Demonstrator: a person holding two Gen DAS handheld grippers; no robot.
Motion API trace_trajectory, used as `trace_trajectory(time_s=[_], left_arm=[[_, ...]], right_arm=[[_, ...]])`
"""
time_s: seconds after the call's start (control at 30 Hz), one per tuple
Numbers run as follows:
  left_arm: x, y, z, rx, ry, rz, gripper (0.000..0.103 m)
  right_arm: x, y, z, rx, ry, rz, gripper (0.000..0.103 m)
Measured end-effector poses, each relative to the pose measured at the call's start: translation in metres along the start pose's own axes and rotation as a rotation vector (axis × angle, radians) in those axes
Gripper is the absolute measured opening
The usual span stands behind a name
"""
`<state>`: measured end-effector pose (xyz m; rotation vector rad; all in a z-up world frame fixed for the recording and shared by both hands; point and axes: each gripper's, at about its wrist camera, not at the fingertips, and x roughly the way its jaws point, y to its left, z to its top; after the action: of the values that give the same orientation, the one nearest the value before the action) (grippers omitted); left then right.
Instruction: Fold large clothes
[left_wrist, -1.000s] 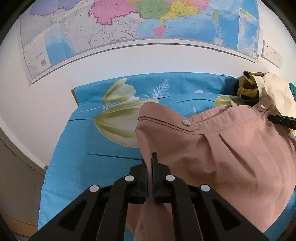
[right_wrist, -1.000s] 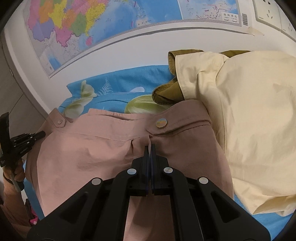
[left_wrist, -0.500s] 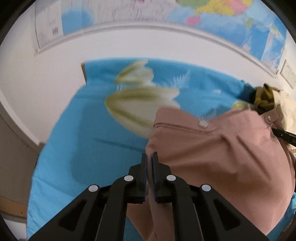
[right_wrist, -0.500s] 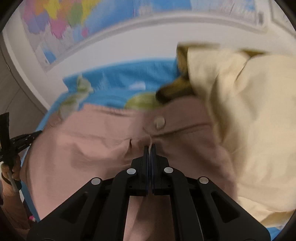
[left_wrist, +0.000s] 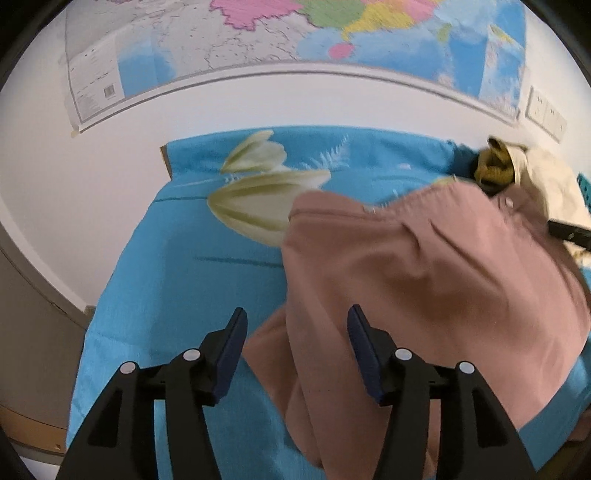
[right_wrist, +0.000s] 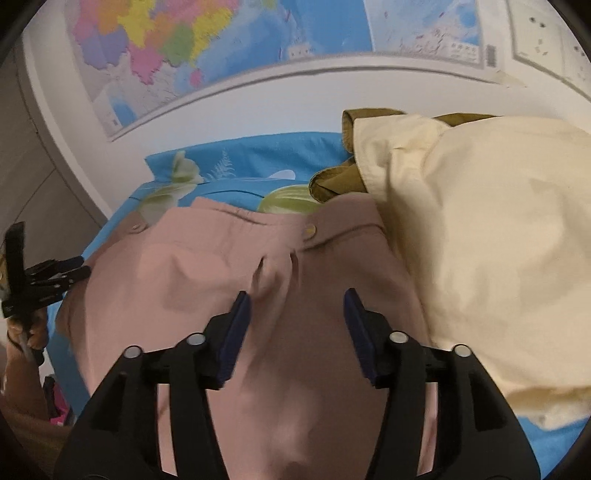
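A pink garment with button tabs lies spread on the blue flowered sheet; it also shows in the right wrist view. My left gripper is open just above the garment's left edge, holding nothing. My right gripper is open over the garment below its waistband button, holding nothing. The left gripper also shows at the left edge of the right wrist view.
A cream garment lies over an olive one at the right, beside the pink one. The blue sheet reaches the white wall, where a map hangs. Sockets sit at the right.
Both grippers were shut on the pink garment's fabric and have opened and let it go. The garment has settled flat on the sheet.
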<state>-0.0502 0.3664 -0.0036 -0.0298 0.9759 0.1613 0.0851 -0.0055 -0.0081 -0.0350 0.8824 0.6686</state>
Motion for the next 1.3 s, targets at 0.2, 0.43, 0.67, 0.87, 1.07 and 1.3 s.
trace_trajectory(time_s=[0.2,0.43,0.67,0.87,1.07,1.3], left_arm=[[-0.003,-0.004,-0.014,-0.018,0.004,-0.025,0.062],[-0.009,0.003,-0.029,-0.059,0.014,-0.137,0.073],[-0.009,0.014,-0.06,-0.137,0.059,-0.336,0.062],[-0.009,0.021,-0.059,-0.201,0.034,-0.351,0.019],[-0.004,0.034,-0.058,-0.233,0.051,-0.305,0.021],[-0.02,0.037,-0.066,-0.218,0.039,-0.242,0.058]], right_arm=[[-0.035,-0.028,-0.028,0.071,-0.032,-0.019,0.078],[-0.057,-0.067,-0.07,0.252,-0.008,0.025,0.09],[-0.046,-0.068,-0.103,0.324,0.071,0.171,0.088],[-0.053,-0.06,-0.098,0.284,0.037,0.256,0.011],[-0.064,-0.074,-0.094,0.311,-0.004,0.192,0.006],[-0.071,-0.08,-0.095,0.303,-0.009,0.154,0.011]])
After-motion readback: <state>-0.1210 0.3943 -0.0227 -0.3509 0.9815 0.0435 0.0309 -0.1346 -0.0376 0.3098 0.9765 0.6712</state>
